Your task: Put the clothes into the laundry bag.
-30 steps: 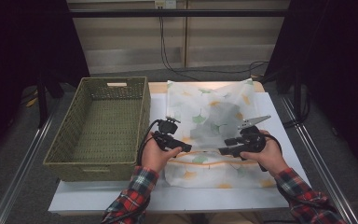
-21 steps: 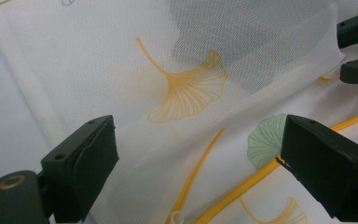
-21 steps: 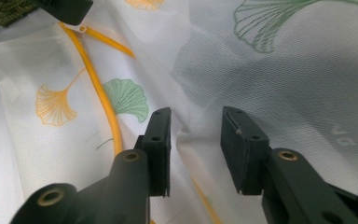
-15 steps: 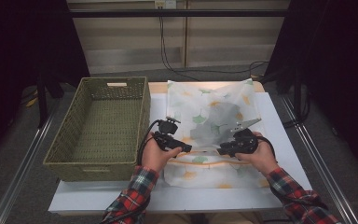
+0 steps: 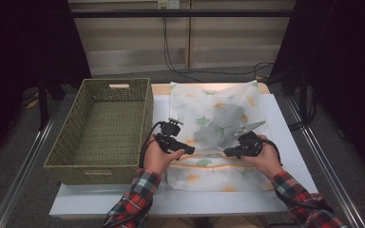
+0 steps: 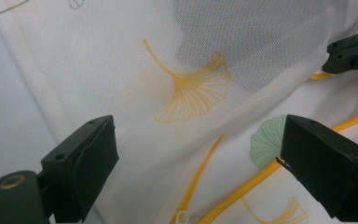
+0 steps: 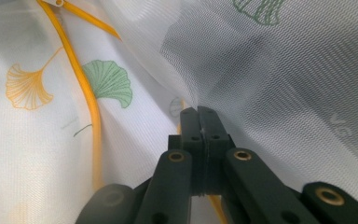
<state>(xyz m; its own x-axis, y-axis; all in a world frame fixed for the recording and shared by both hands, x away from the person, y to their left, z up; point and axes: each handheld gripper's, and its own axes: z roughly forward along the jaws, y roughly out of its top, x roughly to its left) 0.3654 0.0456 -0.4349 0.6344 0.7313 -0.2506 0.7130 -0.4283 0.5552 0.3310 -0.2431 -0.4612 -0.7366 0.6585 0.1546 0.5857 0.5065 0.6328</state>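
A white mesh bag [image 5: 204, 102] printed with ginkgo leaves lies on the table, with a grey item [image 5: 221, 126] inside it. An orange zipper [image 5: 204, 165] runs across its near part. My right gripper [image 5: 227, 153] has just been closing, and its jaws are now shut on a fold of the mesh [image 7: 199, 114] beside the zipper [image 7: 86, 93]. The left gripper [image 5: 190, 151] hovers open over the bag [image 6: 200, 163], its fingers [image 6: 86, 165] wide apart with cloth beneath them. The right gripper's tip [image 6: 354, 49] shows at the top right of the left gripper view.
A green woven basket [image 5: 145, 114], with nothing inside, stands at the left on the white tabletop [image 5: 290, 142], close to the left hand. Dark curtains and cables lie beyond the far edge.
The right gripper has shifted a little left toward the bag's middle and its jaws have closed on the mesh. The left hand has stayed put.
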